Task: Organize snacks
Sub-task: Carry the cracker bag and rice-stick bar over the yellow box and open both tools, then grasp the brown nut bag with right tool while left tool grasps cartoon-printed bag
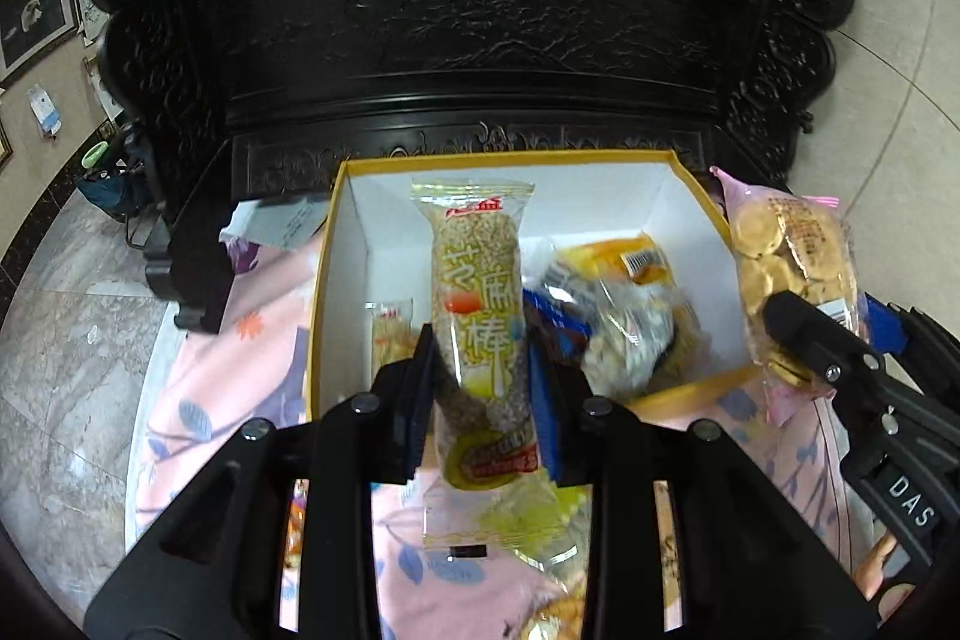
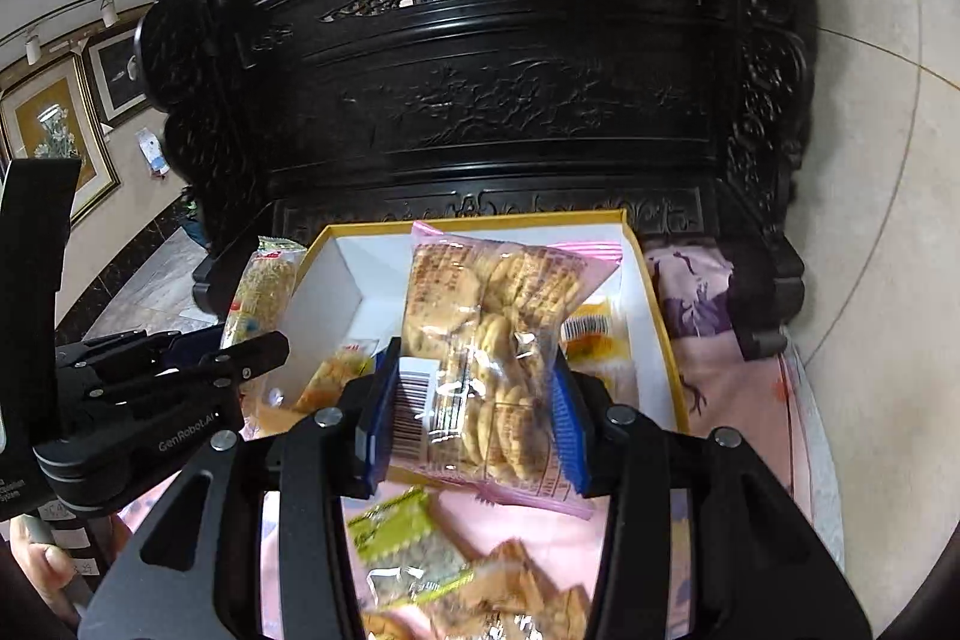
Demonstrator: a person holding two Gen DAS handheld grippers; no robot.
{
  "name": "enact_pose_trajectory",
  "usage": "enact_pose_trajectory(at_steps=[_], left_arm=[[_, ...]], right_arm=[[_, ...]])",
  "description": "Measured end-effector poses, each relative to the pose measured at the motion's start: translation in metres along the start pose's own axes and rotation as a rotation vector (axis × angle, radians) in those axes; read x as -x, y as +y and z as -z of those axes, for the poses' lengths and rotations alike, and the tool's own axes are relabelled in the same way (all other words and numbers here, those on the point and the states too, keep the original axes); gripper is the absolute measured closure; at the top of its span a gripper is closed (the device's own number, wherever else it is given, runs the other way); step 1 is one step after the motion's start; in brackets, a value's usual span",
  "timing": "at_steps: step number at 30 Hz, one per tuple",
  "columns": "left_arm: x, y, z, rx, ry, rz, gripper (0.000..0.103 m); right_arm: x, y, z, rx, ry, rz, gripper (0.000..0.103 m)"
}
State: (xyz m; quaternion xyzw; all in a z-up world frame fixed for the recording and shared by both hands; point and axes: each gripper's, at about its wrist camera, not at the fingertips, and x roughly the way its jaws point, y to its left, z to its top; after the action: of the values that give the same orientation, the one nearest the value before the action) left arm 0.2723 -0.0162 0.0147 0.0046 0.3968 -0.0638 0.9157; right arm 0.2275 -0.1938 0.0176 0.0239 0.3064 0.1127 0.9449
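Note:
My left gripper [image 1: 480,370] is shut on a long clear pack of sesame sticks [image 1: 477,304], held upright over the near edge of a yellow-rimmed white box [image 1: 354,232]. My right gripper [image 2: 474,412] is shut on a pink bag of round biscuits [image 2: 492,334], also above the box [image 2: 651,280]. Each gripper shows in the other's view: the right one [image 1: 798,340] with its biscuit bag [image 1: 786,244] at the right, the left one [image 2: 240,358] with the sesame pack [image 2: 261,295] at the left. Several wrapped snacks [image 1: 618,304] lie inside the box.
The box sits on a pink floral cloth [image 1: 198,400]. More loose snack packs [image 2: 420,562] lie on the cloth near me. A tall dark carved wooden cabinet [image 1: 468,28] stands right behind the box. Tiled floor [image 2: 870,160] lies to the right.

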Motion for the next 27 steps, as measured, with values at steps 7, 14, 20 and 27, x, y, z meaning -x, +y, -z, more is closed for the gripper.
enact_pose_trajectory(at_steps=[7, 14, 20, 27], left_arm=[[-0.036, 0.006, -0.041, -0.007, 0.004, -0.017, 0.048], [-0.030, 0.042, -0.053, 0.033, -0.054, -0.116, 0.002], [0.008, 0.067, 0.020, 0.067, -0.035, -0.054, 0.002], [0.035, 0.078, 0.130, 0.101, 0.027, -0.029, 0.002]], right_arm=[[-0.035, -0.007, -0.032, -0.013, -0.035, 0.030, 0.052], [-0.033, -0.026, -0.034, 0.014, -0.012, 0.085, 0.027], [0.002, -0.034, 0.059, 0.067, 0.125, -0.007, 0.008], [-0.007, -0.043, 0.174, 0.048, 0.312, 0.052, 0.008]])
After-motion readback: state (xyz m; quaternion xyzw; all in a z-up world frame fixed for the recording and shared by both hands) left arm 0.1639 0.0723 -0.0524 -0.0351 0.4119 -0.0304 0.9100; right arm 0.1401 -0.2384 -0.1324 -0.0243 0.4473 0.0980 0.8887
